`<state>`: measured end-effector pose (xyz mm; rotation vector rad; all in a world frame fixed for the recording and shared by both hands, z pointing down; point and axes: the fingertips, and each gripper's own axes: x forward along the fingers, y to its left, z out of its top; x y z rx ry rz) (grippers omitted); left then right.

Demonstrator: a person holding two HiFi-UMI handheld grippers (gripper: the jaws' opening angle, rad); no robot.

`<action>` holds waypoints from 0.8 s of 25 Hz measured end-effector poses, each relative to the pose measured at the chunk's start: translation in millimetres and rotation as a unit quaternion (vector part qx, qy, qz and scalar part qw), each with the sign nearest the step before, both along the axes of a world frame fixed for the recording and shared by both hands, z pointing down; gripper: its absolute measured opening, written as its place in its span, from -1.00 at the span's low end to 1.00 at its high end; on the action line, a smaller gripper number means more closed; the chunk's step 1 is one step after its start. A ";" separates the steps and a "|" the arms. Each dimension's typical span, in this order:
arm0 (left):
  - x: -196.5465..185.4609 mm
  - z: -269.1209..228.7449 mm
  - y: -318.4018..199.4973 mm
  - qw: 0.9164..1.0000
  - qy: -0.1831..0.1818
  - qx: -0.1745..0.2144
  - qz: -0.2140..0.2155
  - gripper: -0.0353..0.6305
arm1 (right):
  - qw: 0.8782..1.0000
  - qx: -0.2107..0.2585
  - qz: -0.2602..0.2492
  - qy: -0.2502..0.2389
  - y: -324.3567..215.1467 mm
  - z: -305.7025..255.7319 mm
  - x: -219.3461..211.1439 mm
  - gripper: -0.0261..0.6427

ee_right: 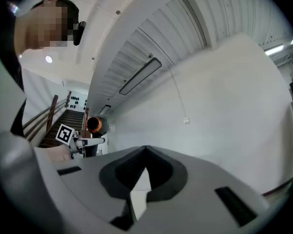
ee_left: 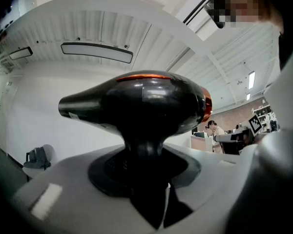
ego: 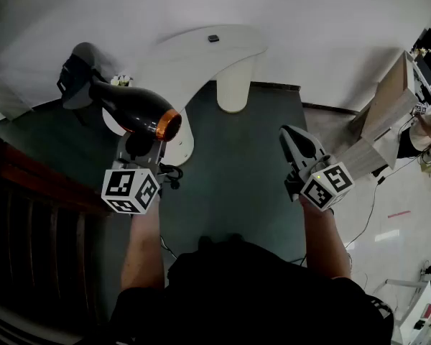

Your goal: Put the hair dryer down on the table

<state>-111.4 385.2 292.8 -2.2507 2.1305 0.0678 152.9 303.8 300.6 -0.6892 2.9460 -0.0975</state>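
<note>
Hair dryer (ego: 133, 108) clamped by its handle in left gripper (ego: 140, 149), heavy body above jaws; may topple on release. Right gripper (ego: 293, 139) closed, empty.

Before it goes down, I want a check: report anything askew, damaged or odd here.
Nothing stands out. The hair dryer looks intact, its handle clamped in the left gripper's jaws near the white table; the right gripper is empty.
</note>
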 end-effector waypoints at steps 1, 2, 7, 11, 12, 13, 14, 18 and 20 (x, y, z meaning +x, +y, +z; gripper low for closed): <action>-0.6 1.8 -0.4 1.000 0.000 -0.003 -0.001 -0.37 | 1.000 0.002 0.003 -0.004 1.0 -1.9 0.0 -0.89; -1.1 3.8 -1.1 1.000 0.000 -0.006 -0.001 -0.37 | 1.000 0.004 0.006 -0.008 1.8 -3.6 0.0 -0.89; 3.5 15.5 -11.3 1.000 -0.017 -0.024 -0.008 -0.37 | 1.000 0.014 0.014 0.002 -1.4 0.5 -0.3 -0.89; 9.1 29.5 -18.9 0.998 -0.041 -0.043 -0.019 -0.37 | 1.000 0.006 0.026 0.014 -12.0 19.3 5.8 -0.89; 9.1 33.3 -21.2 0.998 -0.041 -0.048 -0.021 -0.37 | 1.000 0.003 0.027 0.015 -13.9 23.2 6.9 -0.89; 9.4 36.8 -23.0 0.998 -0.039 -0.052 -0.022 -0.37 | 0.999 0.002 0.029 0.016 -15.2 26.1 8.1 -0.89; 10.6 39.3 -24.4 0.997 -0.038 -0.056 -0.023 -0.37 | 0.999 0.002 0.030 0.018 -16.1 27.8 10.1 -0.89; 23.2 39.9 -26.4 0.998 -0.033 -0.055 -0.023 -0.37 | 0.999 -0.003 0.034 0.024 -21.3 30.6 26.1 -0.89; 30.1 37.9 -26.5 0.998 -0.030 -0.052 -0.024 -0.37 | 0.999 -0.009 0.032 0.018 -21.7 31.7 35.3 -0.89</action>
